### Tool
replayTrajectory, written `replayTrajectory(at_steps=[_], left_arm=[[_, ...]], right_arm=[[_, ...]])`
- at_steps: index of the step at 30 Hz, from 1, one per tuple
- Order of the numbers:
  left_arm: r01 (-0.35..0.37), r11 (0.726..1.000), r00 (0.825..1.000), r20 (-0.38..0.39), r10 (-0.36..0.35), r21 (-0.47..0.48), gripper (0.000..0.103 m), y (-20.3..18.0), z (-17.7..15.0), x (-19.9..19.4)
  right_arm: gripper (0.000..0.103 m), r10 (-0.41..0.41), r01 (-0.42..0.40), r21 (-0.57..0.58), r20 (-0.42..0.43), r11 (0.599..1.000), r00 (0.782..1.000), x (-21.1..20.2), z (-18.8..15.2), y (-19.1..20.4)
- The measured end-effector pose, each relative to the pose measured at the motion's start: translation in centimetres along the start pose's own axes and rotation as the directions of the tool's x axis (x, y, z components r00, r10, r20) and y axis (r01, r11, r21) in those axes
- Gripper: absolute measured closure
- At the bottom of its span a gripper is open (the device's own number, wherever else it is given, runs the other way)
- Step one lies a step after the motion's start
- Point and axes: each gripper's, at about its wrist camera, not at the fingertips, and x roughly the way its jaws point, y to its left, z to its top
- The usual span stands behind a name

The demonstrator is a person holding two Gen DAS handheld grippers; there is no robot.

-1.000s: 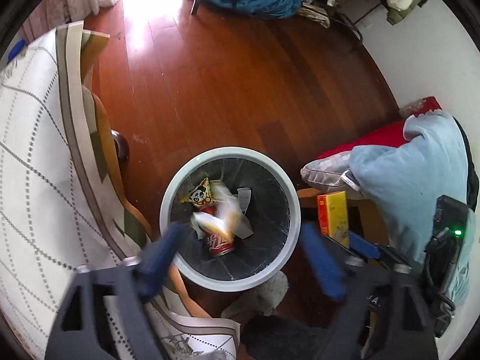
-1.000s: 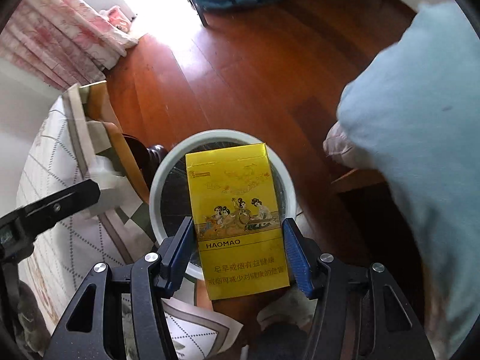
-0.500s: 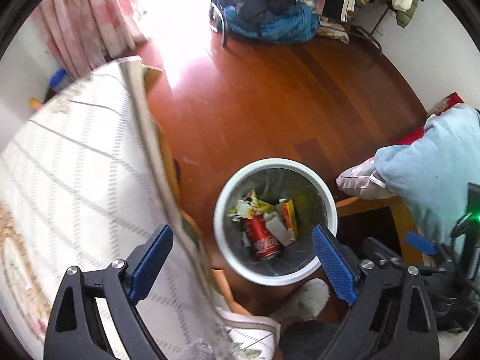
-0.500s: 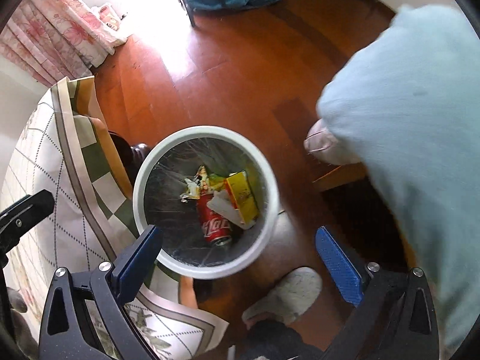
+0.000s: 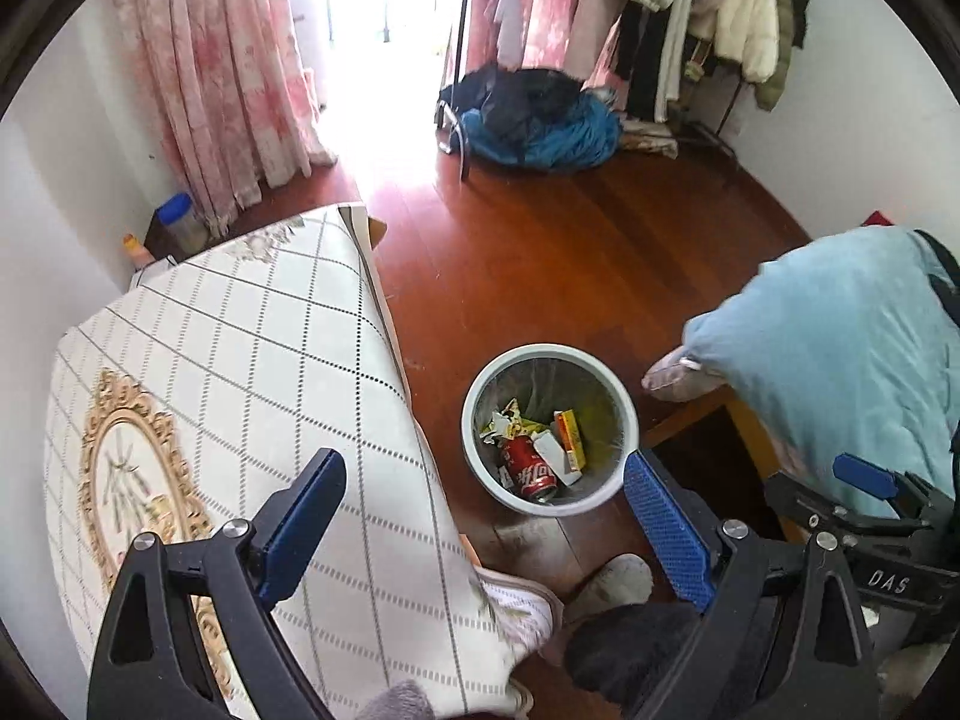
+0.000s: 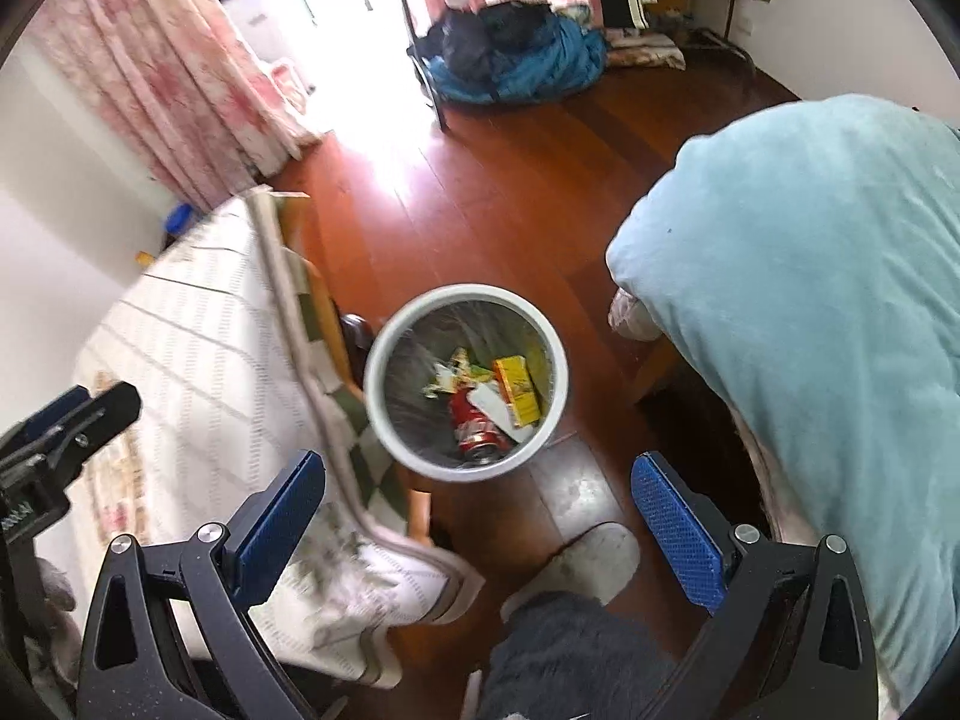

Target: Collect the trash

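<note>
The white bin (image 5: 549,507) stands on the wooden floor (image 5: 570,276) just right of centre in the left wrist view, and near the middle of the right wrist view. Inside it lie a red soda can (image 5: 528,471), a yellow carton (image 5: 570,433) leaning toward the right wall, a white scrap (image 5: 549,450) between the two, and a crumpled yellow snack wrapper (image 5: 507,417) toward the upper left. The bottom of the bin under this trash is dark and hard to read.

The left claw (image 5: 486,522) fills the lower frame with its blue pads wide apart and nothing between them; its left pad overlaps the table, its right pad the bin's lower right rim. The right claw (image 6: 480,525) is likewise spread wide and empty, with the bin seen in the gap between its pads. The right wrist view is motion-blurred, so the tablecloth pattern and the trash labels there are smeared.

The table (image 5: 240,390), under a white lattice-print cloth with a gold medallion, occupies the left side and hides the floor beneath it. A pale blue quilted cushion (image 6: 810,312) bulges in from the right, cut off by the frame edge. A light slipper (image 6: 576,564) sits at lower centre. Pink curtains (image 5: 222,72) hang at upper left, and a blue and dark clothes heap (image 5: 534,114) lies at upper centre.
</note>
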Motion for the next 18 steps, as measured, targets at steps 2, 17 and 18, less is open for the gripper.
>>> replayTrajectory(at_steps=[2,17,18], left_arm=[[0.011,1.000,1.000,0.020,-0.011,0.002,0.008,0.0,-0.6,-1.9],[0.140,0.990,0.980,0.142,-0.140,0.008,0.008,0.4,-4.4,-14.8],[0.150,0.989,0.978,0.148,-0.149,0.009,0.008,0.4,-4.4,-15.4]], right_arm=[[0.000,0.028,-0.027,-0.009,0.028,1.000,0.999,-2.8,-0.9,0.4],[0.000,0.186,-0.172,-0.103,0.156,0.980,0.970,-18.2,-6.2,2.9],[0.000,0.195,-0.180,-0.107,0.162,0.978,0.967,-18.9,-6.5,3.0]])
